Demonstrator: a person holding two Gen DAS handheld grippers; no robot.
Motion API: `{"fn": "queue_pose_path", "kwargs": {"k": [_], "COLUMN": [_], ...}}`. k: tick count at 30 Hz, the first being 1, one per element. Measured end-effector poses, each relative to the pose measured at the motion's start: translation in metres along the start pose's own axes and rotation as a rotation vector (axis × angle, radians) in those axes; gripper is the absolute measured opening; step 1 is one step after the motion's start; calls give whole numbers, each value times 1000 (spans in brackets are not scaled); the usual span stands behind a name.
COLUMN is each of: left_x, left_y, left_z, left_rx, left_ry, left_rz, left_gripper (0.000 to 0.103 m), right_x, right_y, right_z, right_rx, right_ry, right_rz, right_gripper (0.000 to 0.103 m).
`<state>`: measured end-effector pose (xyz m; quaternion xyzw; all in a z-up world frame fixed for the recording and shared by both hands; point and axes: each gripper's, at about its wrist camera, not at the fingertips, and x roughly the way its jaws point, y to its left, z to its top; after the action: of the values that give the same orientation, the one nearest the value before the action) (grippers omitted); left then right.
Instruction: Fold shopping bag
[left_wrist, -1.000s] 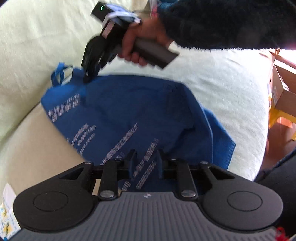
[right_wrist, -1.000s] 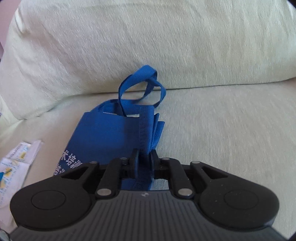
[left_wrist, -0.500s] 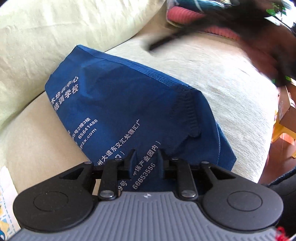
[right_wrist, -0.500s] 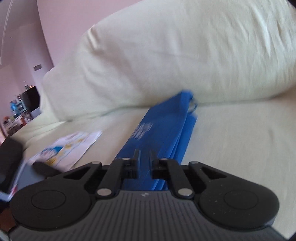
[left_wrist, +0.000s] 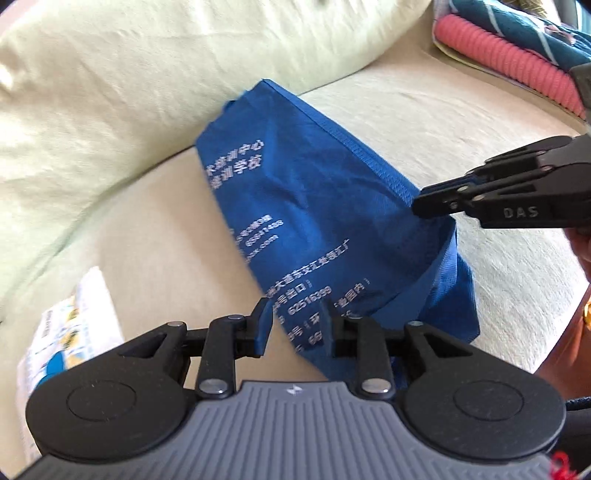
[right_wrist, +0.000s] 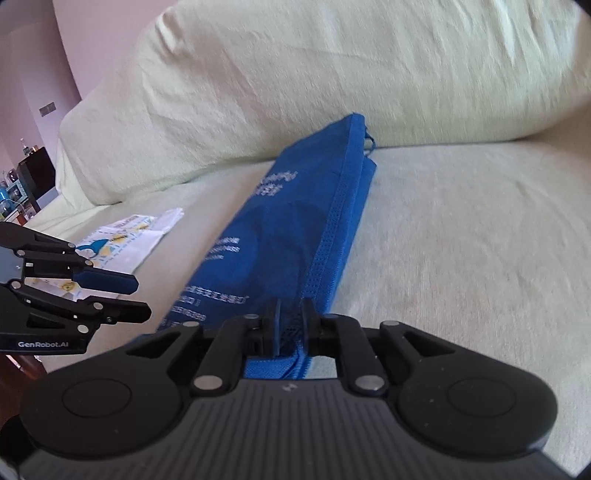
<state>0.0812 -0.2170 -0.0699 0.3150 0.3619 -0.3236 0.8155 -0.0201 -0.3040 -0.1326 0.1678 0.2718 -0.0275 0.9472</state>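
A blue shopping bag with white print lies folded lengthwise on the pale green sofa seat, one end against the back cushion. It also shows in the right wrist view as a long narrow strip. My left gripper is open, its fingers either side of the bag's near corner; in the right wrist view it shows open and apart from the bag. My right gripper is shut on the bag's stitched edge at the near end; in the left wrist view it pinches the bag's right edge.
A printed paper leaflet lies on the seat left of the bag, also in the left wrist view. Folded pink and teal textiles sit at the far right. The sofa back cushion rises behind the bag.
My left gripper has opened and let go of the bag's near end. My right gripper has swung round from the handle end and closed on the bag's stitched edge nearer me.
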Motion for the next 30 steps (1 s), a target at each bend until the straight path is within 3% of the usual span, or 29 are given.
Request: {"fn": "queue_pose_path", "kwargs": {"k": [6, 9, 18, 22, 25, 30], "left_x": [-26, -45, -73, -95, -108, -124], "left_y": [0, -1, -21, -37, -49, -65], "left_z": [-12, -30, -71, -73, -73, -74], "left_rx": [-34, -107, -326, -319, -305, -288], "left_ry": [-31, -30, 35, -9, -31, -55], "left_rz": [50, 79, 49, 47, 54, 57], "left_gripper": [39, 49, 50, 58, 58, 59], "right_x": [-33, -60, -99, -114, -133, -156], "right_y": [22, 39, 70, 80, 88, 95], "right_z": [1, -8, -53, -60, -65, -73], "right_rx": [-37, -59, -52, -79, -125, -159], "right_ry": [-54, -70, 0, -2, -37, -75], "right_rz": [-26, -87, -158, -174, -181, -170], "right_gripper": [12, 24, 34, 43, 50, 51]}}
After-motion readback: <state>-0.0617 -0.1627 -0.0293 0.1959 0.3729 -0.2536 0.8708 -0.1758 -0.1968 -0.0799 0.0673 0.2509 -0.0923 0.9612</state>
